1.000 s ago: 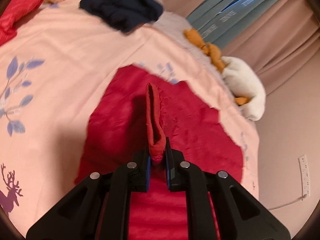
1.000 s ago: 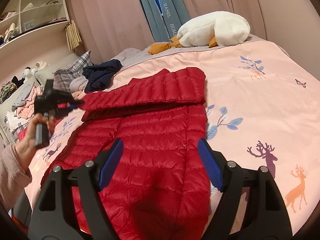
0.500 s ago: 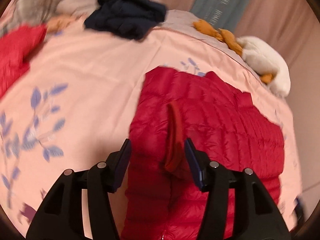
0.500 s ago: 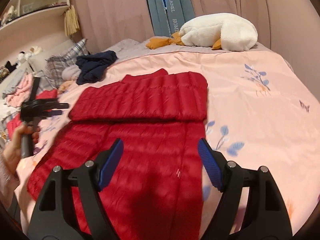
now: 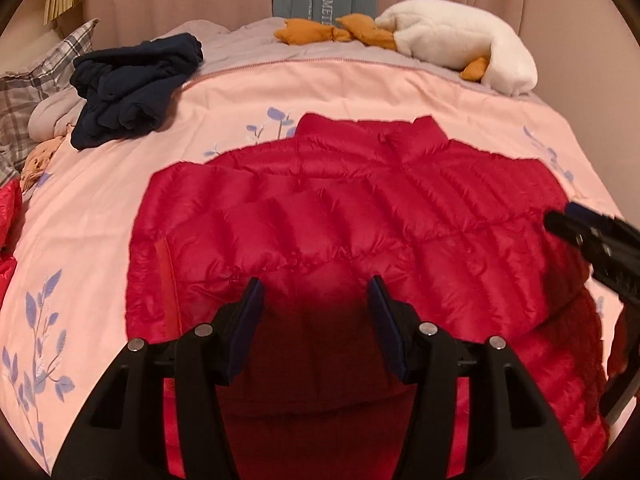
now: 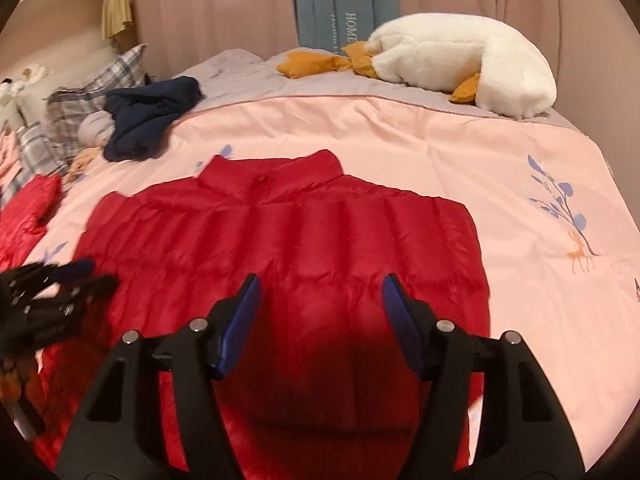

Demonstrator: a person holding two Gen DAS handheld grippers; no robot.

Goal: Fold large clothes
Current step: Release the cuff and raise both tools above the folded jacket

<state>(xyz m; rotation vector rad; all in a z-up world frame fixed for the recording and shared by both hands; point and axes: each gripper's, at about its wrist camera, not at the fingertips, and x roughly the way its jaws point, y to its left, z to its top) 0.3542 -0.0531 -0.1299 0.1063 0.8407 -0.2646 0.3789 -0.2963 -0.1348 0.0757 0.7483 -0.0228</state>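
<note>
A red quilted down jacket (image 5: 360, 216) lies flat on the pink bedspread (image 5: 100, 216), collar toward the far side, with a sleeve folded across its chest. It also shows in the right wrist view (image 6: 288, 240). My left gripper (image 5: 316, 312) is open and empty, hovering over the jacket's lower middle. My right gripper (image 6: 322, 312) is open and empty above the jacket's lower part. The right gripper also shows at the right edge of the left wrist view (image 5: 592, 236); the left one shows at the left edge of the right wrist view (image 6: 52, 292).
A dark navy garment (image 5: 132, 92) lies at the far left of the bed. A white and orange plush goose (image 5: 452, 44) lies at the far right. Plaid pillows (image 6: 80, 108) and another red garment (image 6: 28, 208) are at the left. Curtains hang behind.
My left gripper let go of the red sleeve cuff, opened, and swung back to face the jacket squarely. The sleeve now lies folded across the jacket. My right gripper stayed open and moved closer over the jacket.
</note>
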